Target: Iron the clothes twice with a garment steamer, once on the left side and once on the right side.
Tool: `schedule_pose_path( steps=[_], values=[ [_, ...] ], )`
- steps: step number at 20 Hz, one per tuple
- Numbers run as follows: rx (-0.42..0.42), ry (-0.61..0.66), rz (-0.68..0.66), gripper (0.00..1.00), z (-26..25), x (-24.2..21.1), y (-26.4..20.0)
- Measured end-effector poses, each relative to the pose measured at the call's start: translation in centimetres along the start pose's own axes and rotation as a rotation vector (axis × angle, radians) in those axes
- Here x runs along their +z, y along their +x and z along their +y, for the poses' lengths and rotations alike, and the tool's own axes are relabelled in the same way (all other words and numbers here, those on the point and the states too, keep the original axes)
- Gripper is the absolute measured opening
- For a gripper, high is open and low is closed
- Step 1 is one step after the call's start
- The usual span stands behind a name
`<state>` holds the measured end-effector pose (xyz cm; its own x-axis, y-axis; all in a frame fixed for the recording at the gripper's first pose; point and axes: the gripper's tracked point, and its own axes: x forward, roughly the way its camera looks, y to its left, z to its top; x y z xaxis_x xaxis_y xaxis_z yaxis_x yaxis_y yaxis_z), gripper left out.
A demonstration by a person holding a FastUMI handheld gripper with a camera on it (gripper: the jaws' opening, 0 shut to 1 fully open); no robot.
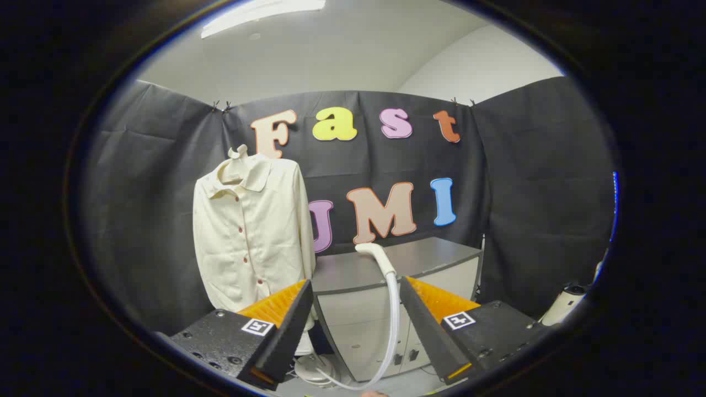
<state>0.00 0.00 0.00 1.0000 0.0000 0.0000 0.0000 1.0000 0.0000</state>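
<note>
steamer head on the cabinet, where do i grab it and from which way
Grip the steamer head by its narrow handle, just above where the hose joins, coming straight ahead from the front. It lies on the cabinet top, beyond the open gripper, roughly in line with the gap between the fingers.

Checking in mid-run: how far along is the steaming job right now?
Nothing looks done yet. The cream button-up shirt hangs on its hanger against the booth wall, untouched. In hand: the gripper is open, its fingers either side of the white steamer head lying on the grey cabinet top, with its translucent hose running down between them. Left: grasp the head, then both passes, left side and right side.
</note>
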Motion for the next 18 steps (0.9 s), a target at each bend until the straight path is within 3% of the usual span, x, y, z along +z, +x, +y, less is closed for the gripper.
schedule_pose_path(
  steps=[10,18],
  values=[
    [0.014,-0.014,0.004,0.96,-0.5,0.1,0.5],
    [0.032,-0.025,0.027,0.96,-1.5,0.0,3.5]
  ],
)
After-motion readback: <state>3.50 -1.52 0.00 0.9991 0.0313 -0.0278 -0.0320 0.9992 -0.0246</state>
